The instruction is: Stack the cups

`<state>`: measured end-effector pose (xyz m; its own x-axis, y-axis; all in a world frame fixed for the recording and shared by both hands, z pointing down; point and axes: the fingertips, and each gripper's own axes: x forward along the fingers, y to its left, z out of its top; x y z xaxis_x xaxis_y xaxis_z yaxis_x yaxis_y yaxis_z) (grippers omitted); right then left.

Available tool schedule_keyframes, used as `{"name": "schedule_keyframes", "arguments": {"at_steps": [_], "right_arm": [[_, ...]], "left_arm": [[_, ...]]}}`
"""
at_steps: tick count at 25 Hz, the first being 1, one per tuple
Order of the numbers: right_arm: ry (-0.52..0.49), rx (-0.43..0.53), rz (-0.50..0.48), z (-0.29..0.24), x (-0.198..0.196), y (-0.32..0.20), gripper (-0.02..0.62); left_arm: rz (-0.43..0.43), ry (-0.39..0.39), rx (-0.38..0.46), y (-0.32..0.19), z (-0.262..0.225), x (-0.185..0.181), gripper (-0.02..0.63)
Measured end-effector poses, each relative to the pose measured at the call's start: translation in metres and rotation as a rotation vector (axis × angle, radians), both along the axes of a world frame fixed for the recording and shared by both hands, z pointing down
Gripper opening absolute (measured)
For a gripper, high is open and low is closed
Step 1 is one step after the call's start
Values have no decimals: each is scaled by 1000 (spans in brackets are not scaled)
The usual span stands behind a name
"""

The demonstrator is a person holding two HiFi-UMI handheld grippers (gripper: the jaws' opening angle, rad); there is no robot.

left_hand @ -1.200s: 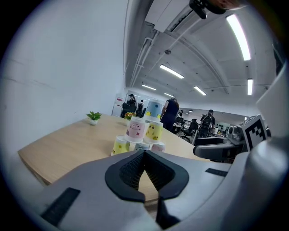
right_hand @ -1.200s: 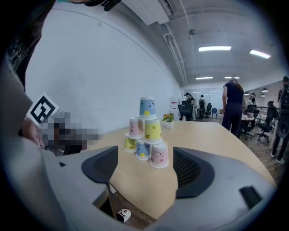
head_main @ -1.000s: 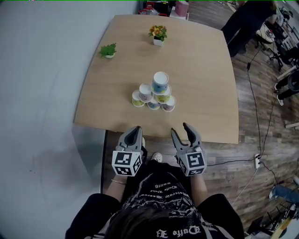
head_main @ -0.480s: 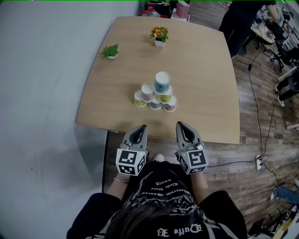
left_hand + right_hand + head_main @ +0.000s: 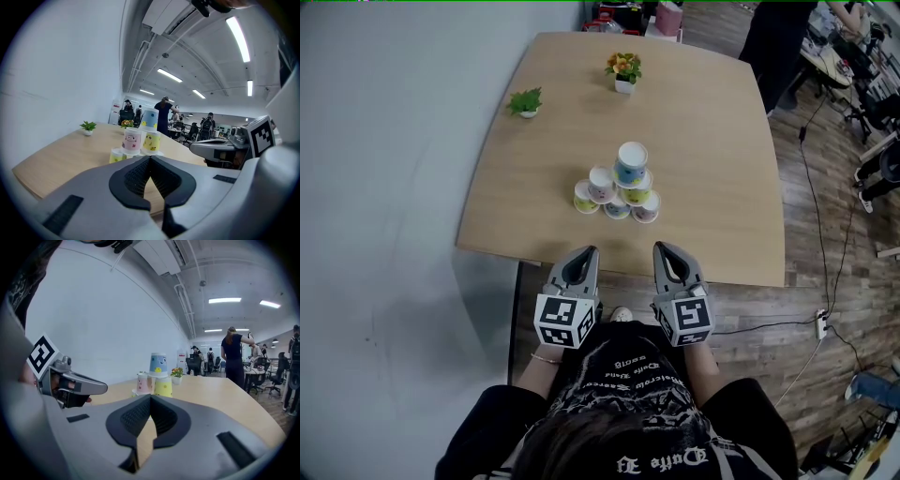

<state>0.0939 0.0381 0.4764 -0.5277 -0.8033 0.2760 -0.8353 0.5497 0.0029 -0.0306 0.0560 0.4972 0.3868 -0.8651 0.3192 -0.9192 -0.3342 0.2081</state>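
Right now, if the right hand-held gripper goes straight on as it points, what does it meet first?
Likely the cup pyramid, dead ahead of the shut, empty right hand-held gripper; depth is unclear, so the table might come first.

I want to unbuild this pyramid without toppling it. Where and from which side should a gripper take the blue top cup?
I'd take the pale blue paper cup across its side wall at mid-height, coming level from the near edge of the wooden table. It stands upside down, narrowing upward, on a pink cup and a yellow cup, so lift straight up.
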Motion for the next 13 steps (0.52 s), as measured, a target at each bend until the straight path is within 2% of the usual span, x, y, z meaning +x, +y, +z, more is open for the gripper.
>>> {"name": "schedule_keyframes", "arguments": {"at_steps": [13], "right_arm": [[32, -10, -5, 9, -4, 1, 2]], "left_arm": [[-16, 18, -2, -3, 2, -3, 5]]}}
